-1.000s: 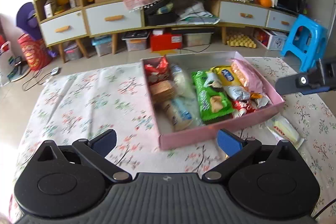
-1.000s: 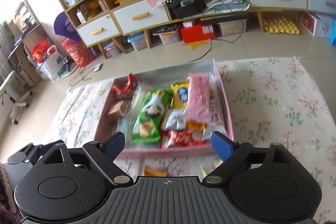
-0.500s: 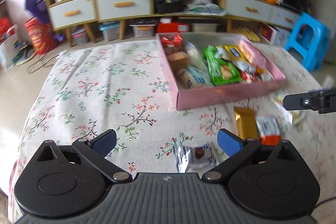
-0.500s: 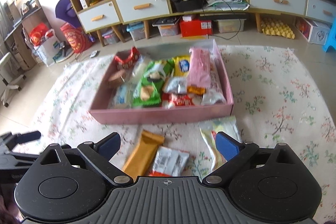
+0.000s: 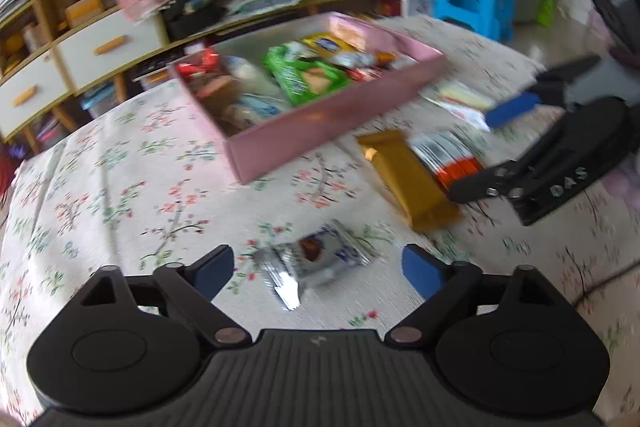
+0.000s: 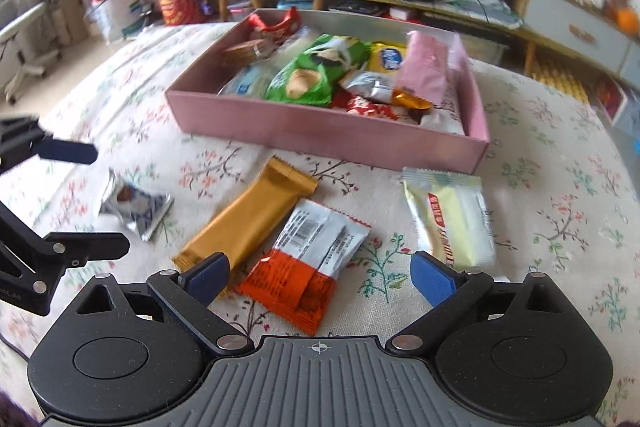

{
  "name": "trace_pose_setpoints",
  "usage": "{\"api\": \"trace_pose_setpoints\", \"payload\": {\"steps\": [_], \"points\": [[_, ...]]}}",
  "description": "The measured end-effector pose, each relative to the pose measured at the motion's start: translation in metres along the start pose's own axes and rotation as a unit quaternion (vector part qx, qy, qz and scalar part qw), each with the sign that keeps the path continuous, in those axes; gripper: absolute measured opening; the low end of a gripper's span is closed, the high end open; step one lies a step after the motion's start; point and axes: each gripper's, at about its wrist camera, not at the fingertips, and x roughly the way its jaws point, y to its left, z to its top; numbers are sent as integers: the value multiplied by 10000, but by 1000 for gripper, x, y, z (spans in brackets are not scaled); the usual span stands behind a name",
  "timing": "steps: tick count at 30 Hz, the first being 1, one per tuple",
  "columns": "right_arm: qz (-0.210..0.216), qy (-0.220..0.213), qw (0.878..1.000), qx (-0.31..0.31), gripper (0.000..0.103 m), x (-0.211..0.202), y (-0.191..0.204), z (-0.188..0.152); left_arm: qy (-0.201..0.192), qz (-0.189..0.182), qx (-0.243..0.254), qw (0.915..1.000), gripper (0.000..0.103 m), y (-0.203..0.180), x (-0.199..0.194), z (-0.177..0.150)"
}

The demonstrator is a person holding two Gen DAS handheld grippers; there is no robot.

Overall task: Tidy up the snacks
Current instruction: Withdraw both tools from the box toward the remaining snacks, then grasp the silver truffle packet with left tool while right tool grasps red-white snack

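Mostly done, by the look of it: your pink box (image 6: 320,131) on the floral surface (image 5: 120,195) already holds a good pile of snacks, including a green packet (image 6: 316,75), a pink packet (image 6: 426,71) and a red wrapper (image 6: 276,25).

Four snacks are left outside it, all just in front of the near wall:
- a silver-blue candy pack (image 5: 316,263), lying between the jaws of your left gripper (image 5: 318,267). Those jaws are closing but the pads aren't on it yet, nothing held.
- a gold bar (image 6: 248,219), next to the orange-white packet (image 6: 312,259), the two edges touching or nearly so.
- a pale yellow packet (image 6: 448,219), off to the right of those, near the box's right corner.

Your right gripper (image 6: 320,279) hangs with its jaws spread wide and empty, above the orange-white packet; the left fingertip sits over the end of the gold bar.

Judgement: each gripper looks lined up for one pick. After that, two snacks remain to go in the box.
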Motion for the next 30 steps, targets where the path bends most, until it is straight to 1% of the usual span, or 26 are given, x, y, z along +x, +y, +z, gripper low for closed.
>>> {"api": "trace_pose_setpoints", "payload": {"steps": [4,5,6,9,13,14,16,20,22,23,25,26,30], "points": [[-3,-120,9998,-167,98,5,-1,-8,197,-57,207,9996,74,-7,4,-5],[22,-162,9997,-156,98,5,-3,-9,237,-86,232,9994,73,-7,4,-8],[19,-178,9997,-145,98,6,-4,-11,190,-140,217,9995,71,-7,2,-10],[21,-210,9997,-80,98,8,-12,-16,244,-329,132,9991,67,-5,-3,-14],[28,-317,9995,33,98,6,-26,-21,264,-439,54,9987,68,-5,-7,-20],[10,-355,9994,56,98,6,-29,-22,265,-420,35,9988,69,-6,-7,-20],[0,-420,9991,89,98,4,-35,-26,241,-323,-25,9992,78,-6,-8,-21],[48,-492,9987,80,98,1,-39,-30,108,-82,18,9999,82,-8,-5,-21],[162,-514,9985,21,98,0,-37,-29,-29,101,91,9999,80,-9,-2,-18],[208,-532,9984,-14,96,-1,-35,-29,-77,175,151,9997,79,-10,-1,-17],[288,-566,9980,-72,96,-2,-31,-28,-158,232,200,9994,76,-11,1,-15],[312,-567,9979,-83,93,-2,-29,-27,-173,234,197,9994,76,-11,2,-13],[338,-499,9981,-115,82,3,-24,-21,-181,221,100,9995,68,-10,5,-9]]}}
